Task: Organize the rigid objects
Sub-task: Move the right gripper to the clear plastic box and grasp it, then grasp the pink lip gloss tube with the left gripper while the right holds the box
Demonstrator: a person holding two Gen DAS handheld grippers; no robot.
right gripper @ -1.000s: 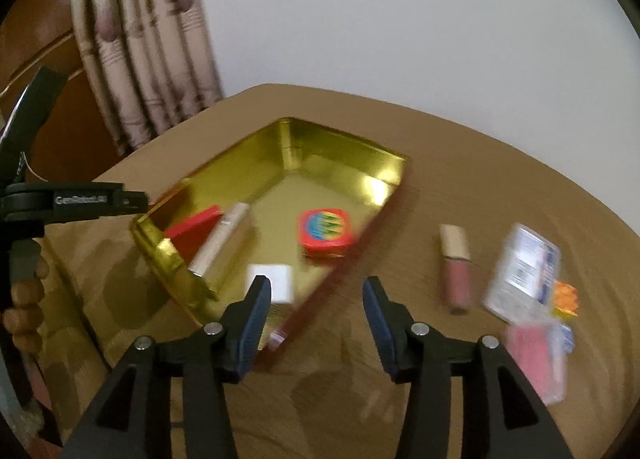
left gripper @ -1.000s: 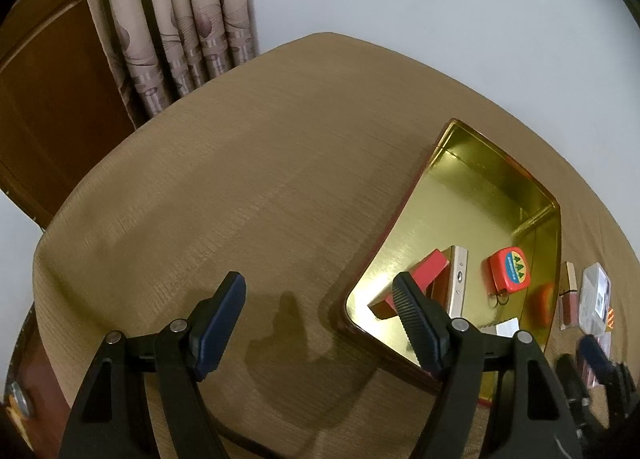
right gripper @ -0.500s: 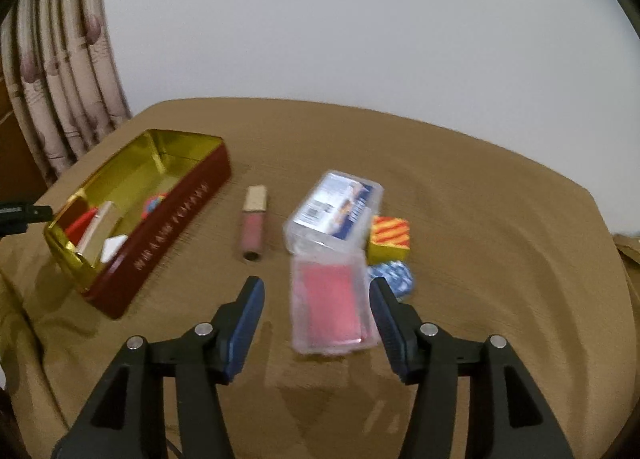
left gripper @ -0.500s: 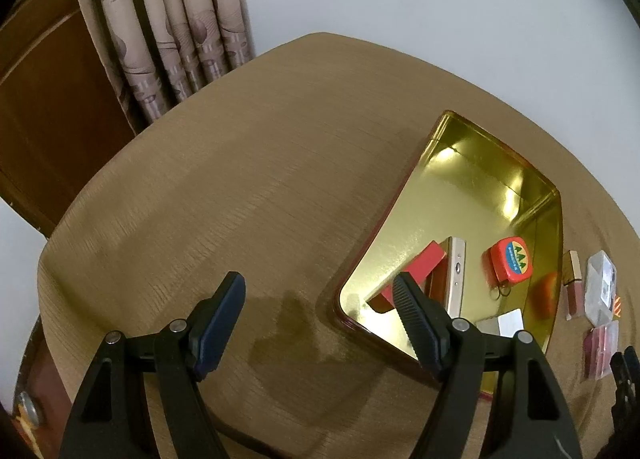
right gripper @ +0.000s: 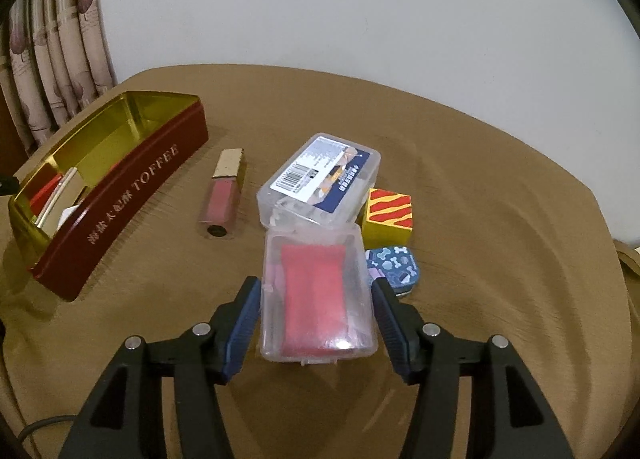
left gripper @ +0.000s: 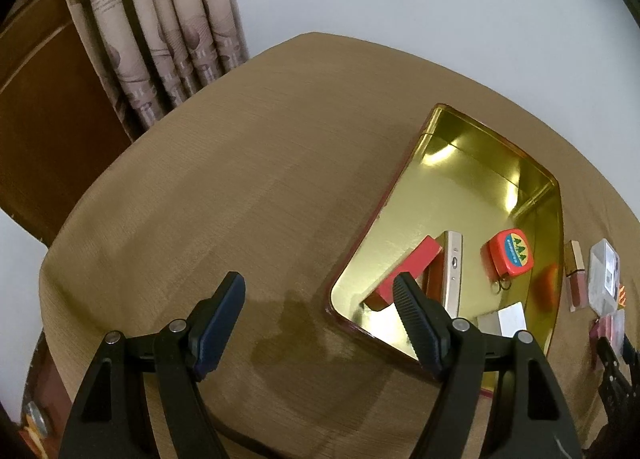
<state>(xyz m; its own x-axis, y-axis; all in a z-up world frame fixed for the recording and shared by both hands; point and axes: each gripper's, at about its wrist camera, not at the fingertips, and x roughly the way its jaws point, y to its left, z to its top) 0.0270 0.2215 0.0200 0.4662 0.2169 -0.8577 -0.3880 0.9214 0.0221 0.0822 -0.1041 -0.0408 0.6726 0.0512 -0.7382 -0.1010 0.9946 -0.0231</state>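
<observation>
A gold-lined red toffee tin lies open on the brown tablecloth. It holds a red block, a gold phone, a red tape measure and a white card. My left gripper is open and empty beside the tin's near corner. My right gripper is open, its jaws on either side of a clear box with red contents, not gripping it. Behind it lie a labelled clear box, a pink lip gloss, a yellow striped block and a small blue tin.
Patterned curtains and a dark wooden panel stand beyond the table's far left edge. A white wall is behind. The tablecloth is wrinkled at the right side. The right gripper shows at the left wrist view's right edge.
My right gripper swung right from the tin to the loose items and closed in around the clear red-filled box. My left gripper drew back slightly, staying open.
</observation>
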